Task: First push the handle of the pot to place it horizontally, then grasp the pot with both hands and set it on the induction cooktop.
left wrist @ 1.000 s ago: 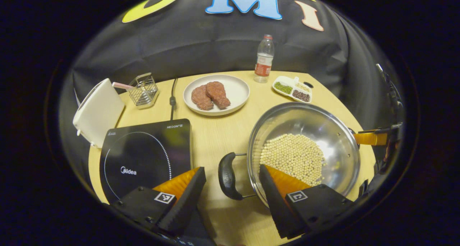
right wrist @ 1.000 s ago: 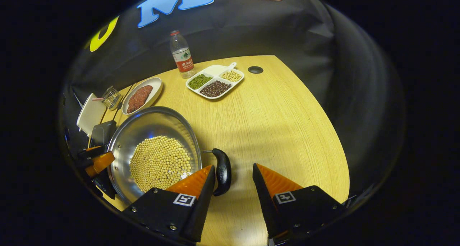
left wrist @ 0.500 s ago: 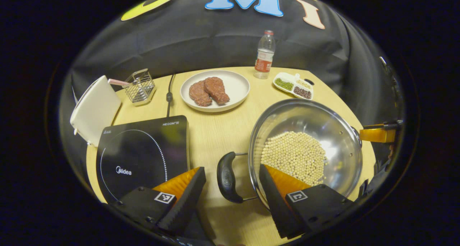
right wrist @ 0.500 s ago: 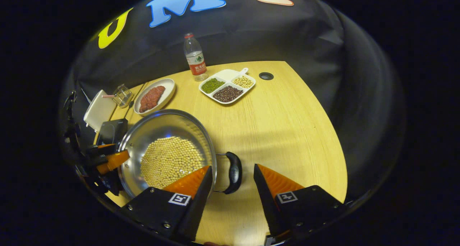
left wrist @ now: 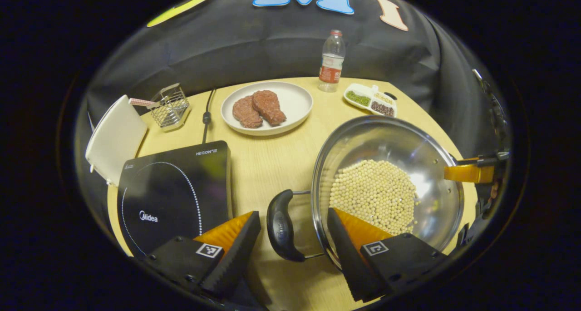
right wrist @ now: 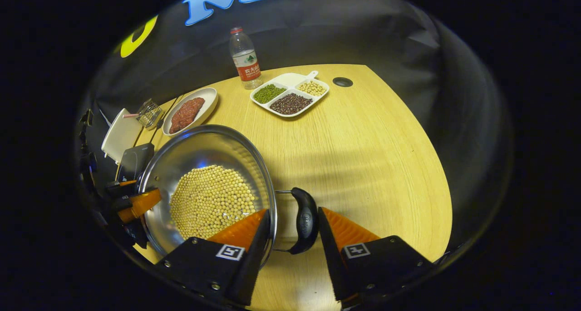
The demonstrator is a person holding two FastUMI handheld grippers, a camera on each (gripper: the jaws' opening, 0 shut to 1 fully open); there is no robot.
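A steel pot [left wrist: 408,147] of pale round beans stands on the wooden table, right of the black induction cooktop [left wrist: 172,188]. Its black left handle [left wrist: 280,227] lies between the fingers of my left gripper [left wrist: 292,216], which is open; the right finger reaches over the pot's rim. In the right gripper view the pot [right wrist: 199,152] sits at lower left, and its black right handle [right wrist: 305,220] lies between the fingers of my open right gripper [right wrist: 294,213], close to the right finger. The left gripper [right wrist: 136,202] shows at the pot's far side there, and the right gripper [left wrist: 470,172] shows at the pot's far rim in the left gripper view.
A white plate [left wrist: 295,104] with two meat pieces, a water bottle [left wrist: 332,61] and a divided dish [left wrist: 372,102] of beans stand at the back. A wire basket [left wrist: 170,106], a white board [left wrist: 115,138] and the cooktop's cable [left wrist: 206,118] are at left.
Both grippers have closed in on the pot. The right handle, first beside the right gripper's left finger, now lies between its fingers. The left handle sits deeper between the left fingers.
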